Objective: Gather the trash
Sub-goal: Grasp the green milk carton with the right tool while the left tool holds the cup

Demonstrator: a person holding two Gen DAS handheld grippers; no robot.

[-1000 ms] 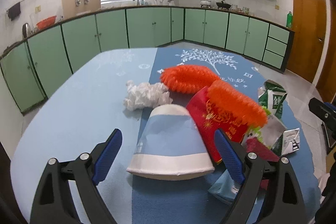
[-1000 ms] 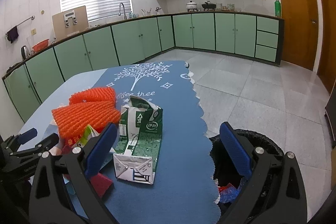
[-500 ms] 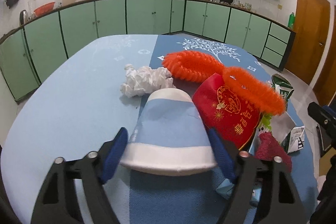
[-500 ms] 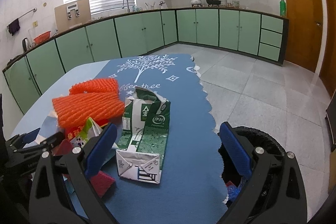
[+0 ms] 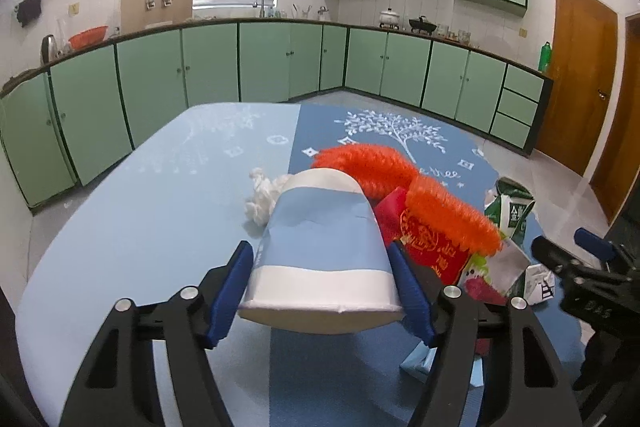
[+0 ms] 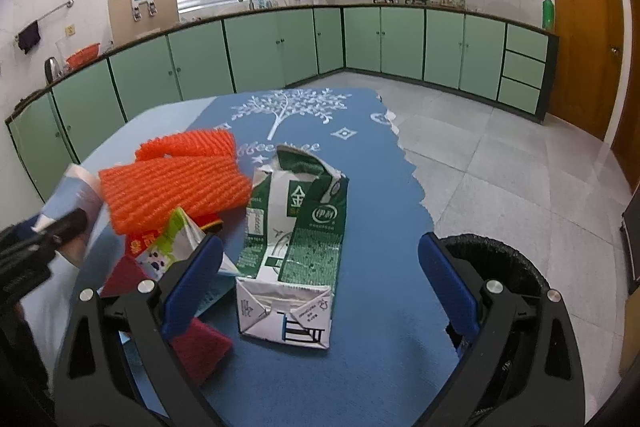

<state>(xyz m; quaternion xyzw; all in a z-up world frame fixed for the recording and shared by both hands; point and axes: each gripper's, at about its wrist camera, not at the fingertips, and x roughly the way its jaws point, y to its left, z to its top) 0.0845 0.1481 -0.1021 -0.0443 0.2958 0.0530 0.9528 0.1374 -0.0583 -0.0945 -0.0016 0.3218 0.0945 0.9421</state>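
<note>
Both pads of your left gripper [image 5: 322, 291] have just closed onto the paper cup [image 5: 322, 247] near its rim. Thin and light, it crushes easily; squeeze gently. Your right gripper [image 6: 320, 287] stands apart.

Milk carton [image 6: 294, 247] lies on table [image 6: 360, 367], bin [image 6: 500, 267] right.
</note>
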